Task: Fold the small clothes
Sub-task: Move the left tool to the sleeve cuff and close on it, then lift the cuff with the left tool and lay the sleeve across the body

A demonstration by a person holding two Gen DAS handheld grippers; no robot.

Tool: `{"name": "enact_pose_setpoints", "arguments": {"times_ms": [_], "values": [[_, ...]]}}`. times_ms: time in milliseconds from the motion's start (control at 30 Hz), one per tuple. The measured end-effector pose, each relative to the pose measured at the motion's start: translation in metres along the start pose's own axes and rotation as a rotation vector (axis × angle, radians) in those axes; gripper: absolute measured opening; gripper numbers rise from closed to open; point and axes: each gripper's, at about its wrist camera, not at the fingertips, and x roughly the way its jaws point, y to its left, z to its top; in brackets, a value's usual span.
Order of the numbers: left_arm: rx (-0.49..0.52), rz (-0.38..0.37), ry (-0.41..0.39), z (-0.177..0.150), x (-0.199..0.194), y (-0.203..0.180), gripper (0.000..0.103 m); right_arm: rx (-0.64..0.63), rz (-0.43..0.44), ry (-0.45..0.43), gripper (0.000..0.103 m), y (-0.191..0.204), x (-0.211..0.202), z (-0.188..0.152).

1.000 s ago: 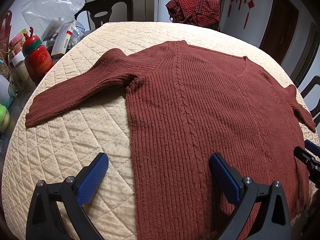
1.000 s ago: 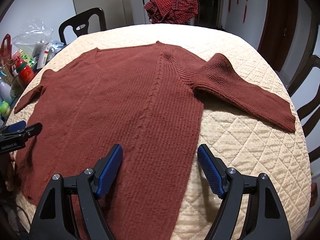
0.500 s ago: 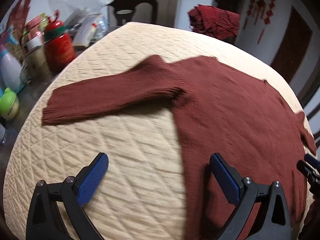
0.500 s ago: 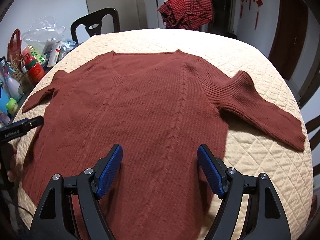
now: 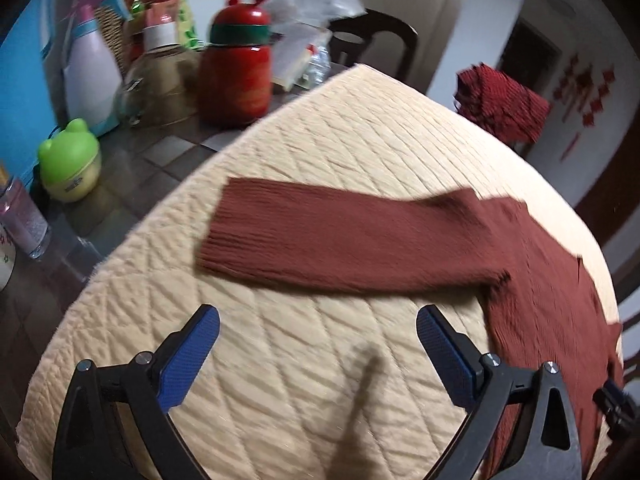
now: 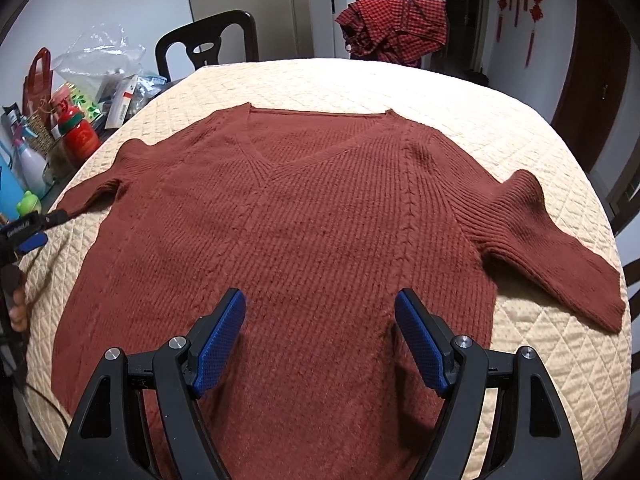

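A rust-brown knit sweater (image 6: 312,216) lies flat, front up, on a cream quilted table cover (image 6: 520,128), both sleeves spread out. My right gripper (image 6: 320,320) is open above the sweater's lower middle, nothing between its fingers. My left gripper (image 5: 318,332) is open over bare quilt, just short of the sweater's left sleeve (image 5: 336,240), whose cuff (image 5: 212,236) points left. In the right wrist view the left gripper (image 6: 30,232) shows at the left edge, beside that sleeve.
Clutter stands left of the quilt: a red reindeer bottle (image 5: 238,72), a green frog cup (image 5: 70,160), a white bottle (image 5: 90,76), a plastic bag (image 6: 100,60). A dark chair (image 6: 208,40) and a red checked garment (image 6: 396,24) are at the far side.
My left gripper has swung left, off the sweater's body to the quilt in front of the left sleeve. My right gripper has shifted left toward the sweater's middle. Both stayed open.
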Motion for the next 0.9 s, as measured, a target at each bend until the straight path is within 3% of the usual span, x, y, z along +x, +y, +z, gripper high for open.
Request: {"name": "enact_pose_setpoints", "arguments": {"times_ms": [200, 333, 567, 633, 700, 800, 900], "values": [[-0.058, -0.031, -0.016, 0.010, 0.007, 0.010, 0.100, 0.007, 0.000, 0.007, 0.077, -0.001, 0.003, 0.003], [-0.063, 0.000, -0.037, 0.015, 0.010, 0.010, 0.096, 0.013, 0.002, 0.006, 0.077, -0.002, 0.004, 0.004], [-0.027, 0.138, -0.065, 0.022, 0.017, 0.010, 0.058, 0.024, 0.005, -0.004, 0.077, -0.005, 0.004, 0.007], [-0.022, 0.148, -0.070, 0.024, 0.017, 0.011, 0.044, 0.029, 0.009, -0.005, 0.077, -0.007, 0.005, 0.007], [-0.023, 0.139, -0.071, 0.027, 0.017, 0.014, 0.022, 0.033, 0.014, -0.006, 0.077, -0.008, 0.005, 0.007], [0.000, 0.110, -0.078, 0.029, 0.013, 0.012, 0.013, 0.038, 0.023, -0.010, 0.077, -0.009, 0.004, 0.006], [0.025, 0.072, -0.100, 0.032, 0.006, 0.004, 0.013, 0.047, 0.039, -0.020, 0.077, -0.012, 0.001, 0.005]]}}
